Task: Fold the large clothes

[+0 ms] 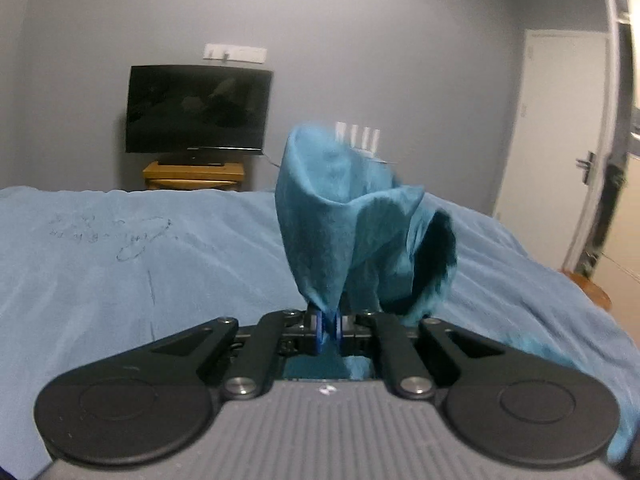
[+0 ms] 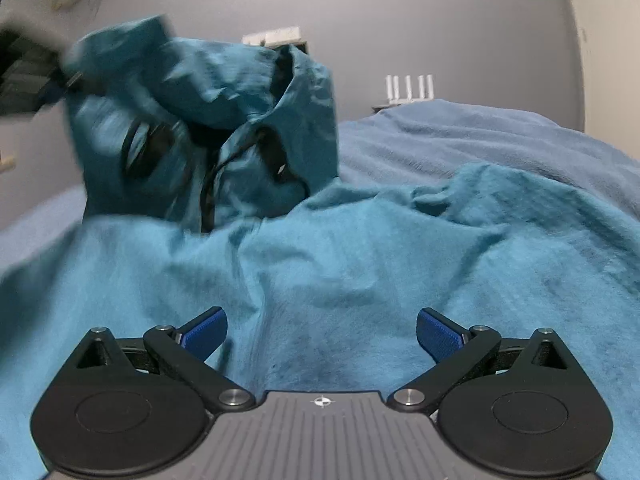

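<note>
the left gripper (image 1: 329, 330) is clamped tight on a bunched edge of the teal garment (image 1: 352, 224), its blue pads (image 1: 318, 330) pinching the cloth so that the fabric stands up ahead of the fingers in a loose cone, well clear of the light blue bed cover (image 1: 120, 264). from the right wrist view the same lifted part shows as a raised, crumpled section with the collar and dark lining turned outward at upper left, and the left tool appears there only as a dark blur at the frame's edge, so exactly where on the hem it bites cannot be told. the rest of the garment lies spread on the bed directly under and ahead of the right gripper (image 2: 320, 334), whose blue fingers (image 2: 204, 332) stand wide apart with nothing between them; they hover just over the cloth, and whether they touch it cannot be told. the relation that matters is this: the held section rises to the left and ahead of the right gripper, while the flat body of the garment runs from those open fingers away toward the right and far side of the bed. the left hand is the one carrying cloth; the right is nearer the flat part. judging from this, the fold likely calls for the lifted section to travel across over the flat body, toward the right, with the right fingers either pinning or taking a matching edge.
</note>
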Action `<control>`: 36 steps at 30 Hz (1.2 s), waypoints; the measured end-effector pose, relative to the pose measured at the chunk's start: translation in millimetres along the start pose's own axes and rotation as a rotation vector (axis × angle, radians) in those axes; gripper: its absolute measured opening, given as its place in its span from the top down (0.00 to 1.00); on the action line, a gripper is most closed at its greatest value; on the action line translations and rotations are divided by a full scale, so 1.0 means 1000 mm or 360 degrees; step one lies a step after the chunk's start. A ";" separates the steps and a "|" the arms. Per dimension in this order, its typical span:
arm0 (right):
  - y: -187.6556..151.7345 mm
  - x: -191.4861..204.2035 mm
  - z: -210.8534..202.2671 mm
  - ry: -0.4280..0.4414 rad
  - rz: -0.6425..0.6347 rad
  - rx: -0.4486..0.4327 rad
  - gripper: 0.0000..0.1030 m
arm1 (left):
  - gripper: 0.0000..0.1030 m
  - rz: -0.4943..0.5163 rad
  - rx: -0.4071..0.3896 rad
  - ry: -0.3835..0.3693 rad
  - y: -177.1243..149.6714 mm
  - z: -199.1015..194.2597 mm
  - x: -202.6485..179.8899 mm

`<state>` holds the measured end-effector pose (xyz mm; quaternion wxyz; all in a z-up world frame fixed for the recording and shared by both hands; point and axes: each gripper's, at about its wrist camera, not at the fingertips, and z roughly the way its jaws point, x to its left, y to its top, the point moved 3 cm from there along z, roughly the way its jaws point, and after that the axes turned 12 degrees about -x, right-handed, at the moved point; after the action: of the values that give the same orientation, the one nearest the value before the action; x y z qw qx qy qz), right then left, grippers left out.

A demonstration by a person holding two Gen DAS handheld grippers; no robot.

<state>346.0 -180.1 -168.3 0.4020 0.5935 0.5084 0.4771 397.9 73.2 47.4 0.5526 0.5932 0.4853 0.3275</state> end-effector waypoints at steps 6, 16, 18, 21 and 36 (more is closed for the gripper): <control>0.029 -0.035 -0.038 -0.0162 0.0251 -0.0221 0.01 | 0.98 -0.0070 0.0124 0.0085 -0.053 -0.061 -0.003; 0.089 -0.113 -0.139 -0.0316 0.0654 -0.0422 0.00 | 0.88 -0.0228 0.0386 0.0421 -0.111 -0.120 0.009; 0.092 -0.117 -0.144 -0.0264 0.0640 -0.0351 0.00 | 0.74 -0.0375 0.0332 0.0434 -0.109 -0.136 0.015; 0.088 -0.117 -0.137 -0.0178 0.0689 -0.0228 0.01 | 0.30 -0.0577 0.0197 0.0431 -0.097 -0.148 0.016; 0.044 -0.119 -0.018 0.0050 0.1068 0.0063 0.15 | 0.26 -0.0902 0.0278 0.0298 -0.138 -0.086 0.031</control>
<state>334.8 -305.1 -140.5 0.2031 0.7279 0.3000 0.5821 298.1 119.9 -76.7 0.5217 0.4467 0.7065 0.1708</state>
